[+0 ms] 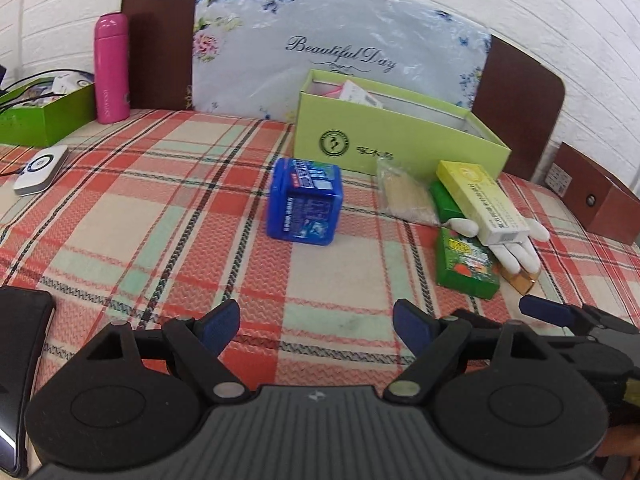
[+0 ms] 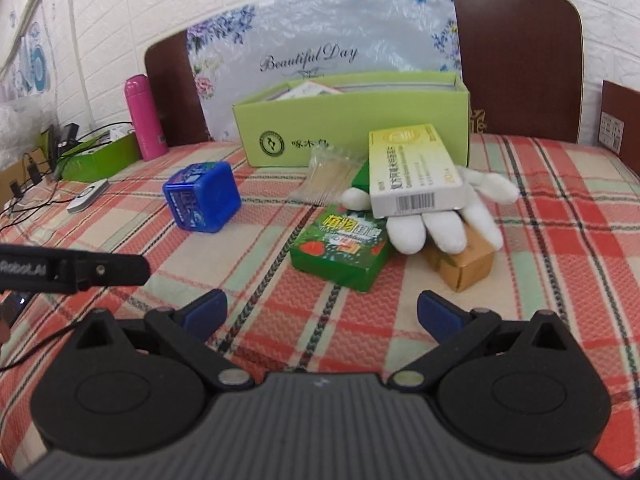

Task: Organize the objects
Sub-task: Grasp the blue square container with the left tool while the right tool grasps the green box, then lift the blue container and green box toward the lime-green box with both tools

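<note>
A plaid woven bedspread [image 1: 168,216] in red, cream and green covers the bed. The left gripper [image 1: 316,326] hovers low over it, blue-padded fingers [image 1: 222,326] spread wide and empty. The right gripper [image 2: 322,318] is likewise wide open with nothing between its fingers.

A glossy blue plastic cube [image 1: 305,201] stands alone mid-bed. To its right lies a heap: a clear crinkly packet [image 2: 326,178] of thin sticks, possibly toothpicks, a flat green carton [image 2: 340,252], a white knit glove [image 2: 444,216] draped over a tan cardboard box [image 2: 460,264], and a long yellow-white carton [image 2: 412,172] resting on the glove. Just behind them sits an open lime-green cardboard box [image 2: 360,128], holding some packets. A smooth pink flask [image 1: 111,68] stands upright by the headboard [image 1: 160,40].
</note>
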Demonstrator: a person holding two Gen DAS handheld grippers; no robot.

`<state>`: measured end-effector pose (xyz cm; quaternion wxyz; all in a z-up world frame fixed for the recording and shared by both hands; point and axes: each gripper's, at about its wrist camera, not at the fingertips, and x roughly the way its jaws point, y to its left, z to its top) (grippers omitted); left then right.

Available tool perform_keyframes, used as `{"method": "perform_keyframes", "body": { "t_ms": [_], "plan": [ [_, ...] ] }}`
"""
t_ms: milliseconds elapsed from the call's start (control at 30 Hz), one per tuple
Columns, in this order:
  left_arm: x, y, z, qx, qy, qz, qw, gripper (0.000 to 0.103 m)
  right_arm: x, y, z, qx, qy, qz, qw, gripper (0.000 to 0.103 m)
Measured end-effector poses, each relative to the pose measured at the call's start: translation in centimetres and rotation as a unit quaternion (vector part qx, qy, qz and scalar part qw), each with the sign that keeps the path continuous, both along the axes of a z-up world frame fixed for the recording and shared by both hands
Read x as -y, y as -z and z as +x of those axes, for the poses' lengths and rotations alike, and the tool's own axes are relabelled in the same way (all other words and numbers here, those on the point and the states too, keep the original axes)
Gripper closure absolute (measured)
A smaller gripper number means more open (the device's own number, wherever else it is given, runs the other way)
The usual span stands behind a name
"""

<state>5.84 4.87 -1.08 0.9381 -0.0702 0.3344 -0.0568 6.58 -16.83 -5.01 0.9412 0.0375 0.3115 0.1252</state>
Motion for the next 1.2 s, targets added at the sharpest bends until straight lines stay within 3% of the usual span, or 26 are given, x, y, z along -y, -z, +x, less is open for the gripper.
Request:
{"method": "perform_keyframes", "body": {
  "t_ms": [167, 333, 367, 433, 500, 767, 833, 900, 1033, 1133, 1200],
  "plan": [
    [-0.4, -0.3, 1.0, 0.006, -0.013, -0.007, 0.9999, 0.016, -1.5, 0.3, 3.0, -0.025, 0.037, 0.010, 0.999, 0.000],
    [-0.5, -0.4, 3.7, 0.010, -0.037, -0.023, 0.9990, 0.016, -2.5, 1.0, 4.7, -0.016, 0.075, -0.003, 0.997, 0.001],
    [-0.4, -0.3, 4.3, 0.010, -0.042, -0.026, 0.9987, 0.016, -2.3, 1.1, 4.7, -0.014, 0.081, -0.003, 0.997, 0.005],
    [-0.3, -0.2, 5.9, 0.007, -0.056, -0.028, 0.9980, 0.016, -1.6, 1.0, 4.4, -0.005, 0.089, 0.001, 0.996, 0.029],
    [-0.2, 0.0, 7.3, 0.005, -0.071, -0.028, 0.9970, 0.016, -0.5, 0.9, 3.9, -0.004, 0.074, 0.019, 0.997, 0.036],
    [0.2, 0.8, 11.2, -0.008, -0.089, -0.023, 0.9958, 0.016, 1.7, 0.5, -1.9, -0.006, -0.010, 0.009, 1.000, 0.037],
    [0.0, 1.2, 11.3, -0.010, -0.077, -0.028, 0.9966, 0.021, 1.8, 0.4, -3.2, -0.006, -0.022, 0.000, 1.000, 0.036],
    [-0.2, 1.4, 10.9, -0.014, -0.055, -0.048, 0.9972, 0.037, 1.9, 0.2, -3.9, -0.007, -0.026, -0.001, 1.000, 0.036],
    [0.2, 1.3, 9.0, -0.012, -0.003, -0.041, 0.9991, 0.038, 2.1, 0.1, -4.5, -0.003, -0.030, -0.016, 0.999, 0.036],
    [0.5, 1.5, 6.5, -0.023, 0.073, -0.039, 0.9963, 0.038, 2.6, -0.1, -5.2, 0.001, -0.034, -0.038, 0.999, 0.036],
    [0.5, 1.7, 5.0, -0.029, 0.089, -0.021, 0.9954, 0.037, 3.1, -0.2, -5.6, -0.004, -0.037, -0.037, 0.999, 0.035]
  ]
}}
